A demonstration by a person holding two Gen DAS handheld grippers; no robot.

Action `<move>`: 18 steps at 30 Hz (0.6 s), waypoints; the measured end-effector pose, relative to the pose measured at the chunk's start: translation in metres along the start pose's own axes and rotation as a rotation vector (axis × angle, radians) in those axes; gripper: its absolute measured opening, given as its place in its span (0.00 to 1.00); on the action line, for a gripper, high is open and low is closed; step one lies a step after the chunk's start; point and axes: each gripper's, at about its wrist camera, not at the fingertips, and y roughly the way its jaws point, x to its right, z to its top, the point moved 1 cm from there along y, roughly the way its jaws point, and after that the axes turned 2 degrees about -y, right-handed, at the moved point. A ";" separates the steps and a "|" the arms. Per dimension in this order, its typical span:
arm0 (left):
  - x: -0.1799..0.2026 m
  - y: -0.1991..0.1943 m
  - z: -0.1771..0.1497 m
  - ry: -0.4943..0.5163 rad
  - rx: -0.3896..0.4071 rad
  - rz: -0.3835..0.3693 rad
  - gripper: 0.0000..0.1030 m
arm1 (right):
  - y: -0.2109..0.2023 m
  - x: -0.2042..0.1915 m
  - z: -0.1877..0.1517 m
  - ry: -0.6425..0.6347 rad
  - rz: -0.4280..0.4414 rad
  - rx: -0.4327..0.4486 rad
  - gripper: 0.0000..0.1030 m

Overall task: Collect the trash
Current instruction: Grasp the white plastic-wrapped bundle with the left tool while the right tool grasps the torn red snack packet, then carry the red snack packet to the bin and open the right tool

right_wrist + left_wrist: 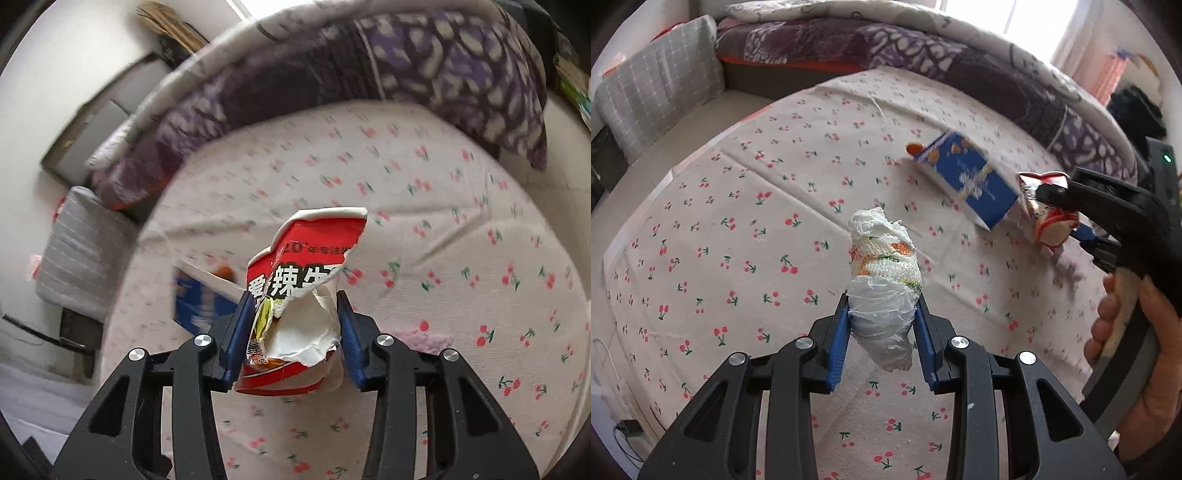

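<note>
My left gripper (882, 306) is shut on a crumpled white paper towel with orange and green print (884, 269), held above the cherry-print bed sheet (738, 229). My right gripper (295, 306) is shut on a torn red and white snack wrapper (303, 295), also held above the sheet. In the left wrist view the right gripper (1060, 214) and its wrapper (1047, 218) show at the right. A blue carton with an orange cap (964, 177) lies on the sheet just left of it; it shows blurred in the right wrist view (199, 295).
A purple patterned blanket (886, 48) is bunched along the bed's far side. A grey checked pillow (657, 88) lies at the far left. The person's hand (1137, 332) holds the right gripper. A cable (613, 369) lies at the sheet's left edge.
</note>
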 end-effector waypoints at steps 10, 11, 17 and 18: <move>-0.002 -0.045 0.016 -0.062 0.125 -0.055 0.32 | -0.079 -0.038 0.005 -0.123 0.126 0.128 0.41; -0.002 -0.049 0.016 -0.067 0.136 -0.063 0.32 | -0.087 -0.040 0.004 -0.144 0.127 0.139 0.41; 0.007 -0.069 0.019 -0.073 0.181 -0.099 0.32 | -0.125 -0.043 -0.011 -0.253 0.094 0.181 0.41; 0.009 -0.072 0.018 -0.071 0.185 -0.102 0.32 | -0.128 -0.042 -0.013 -0.266 0.086 0.186 0.41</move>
